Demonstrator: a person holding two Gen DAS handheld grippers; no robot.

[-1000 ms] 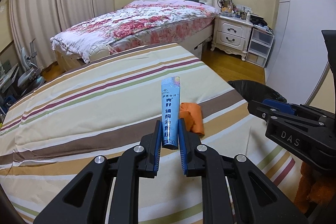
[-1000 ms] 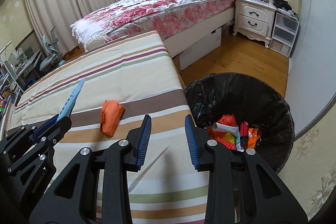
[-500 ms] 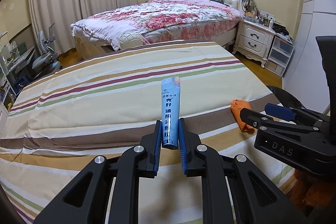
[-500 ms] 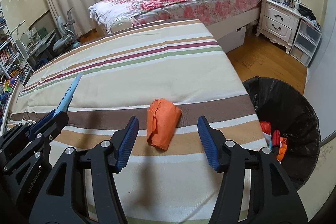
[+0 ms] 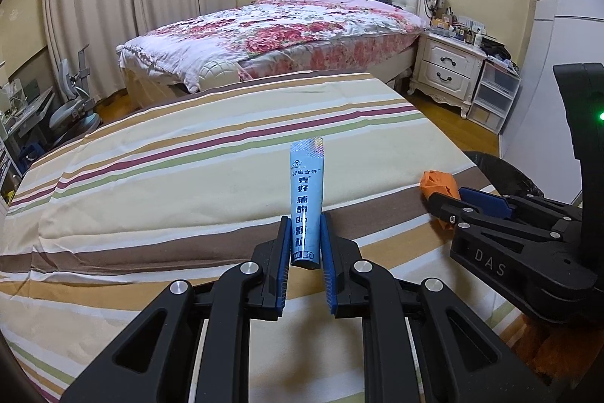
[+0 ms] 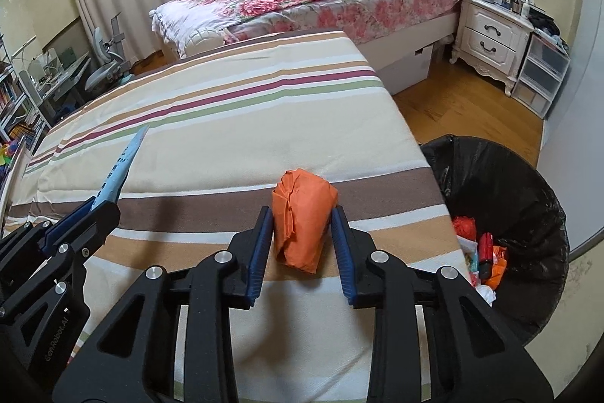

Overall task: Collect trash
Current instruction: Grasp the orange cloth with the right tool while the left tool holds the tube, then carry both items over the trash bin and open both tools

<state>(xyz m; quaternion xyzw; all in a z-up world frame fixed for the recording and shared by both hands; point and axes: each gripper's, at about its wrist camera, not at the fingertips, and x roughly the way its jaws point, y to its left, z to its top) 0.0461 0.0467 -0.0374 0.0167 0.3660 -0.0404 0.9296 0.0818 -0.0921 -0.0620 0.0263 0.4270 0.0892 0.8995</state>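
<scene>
My left tongs [image 5: 305, 252] point forward and down over the striped bed [image 5: 170, 184]. They are clamped on the bottom end of a blue sachet [image 5: 305, 203] with printed letters, and it sticks up straight between the blue pads [image 5: 281, 263].

My right tongs [image 6: 302, 244] point down at the bed too, nearer its right edge. Their jaws have just been closing, and an orange crumpled wrapper [image 6: 302, 214] sits between them. Both pads touch its sides, so they are squeezed on it. The wrapper lies on the bed's brown stripe.

In the left view I see my right tongs low on the right, with the wrapper at their tip. In the right view my left tongs are low on the left, with the sachet poking up, tilted to the right.

A bin with a black bag [image 6: 502, 184] stands on the floor just beside the bed, on the right. It has red and orange trash [image 6: 487, 252] inside.
</scene>
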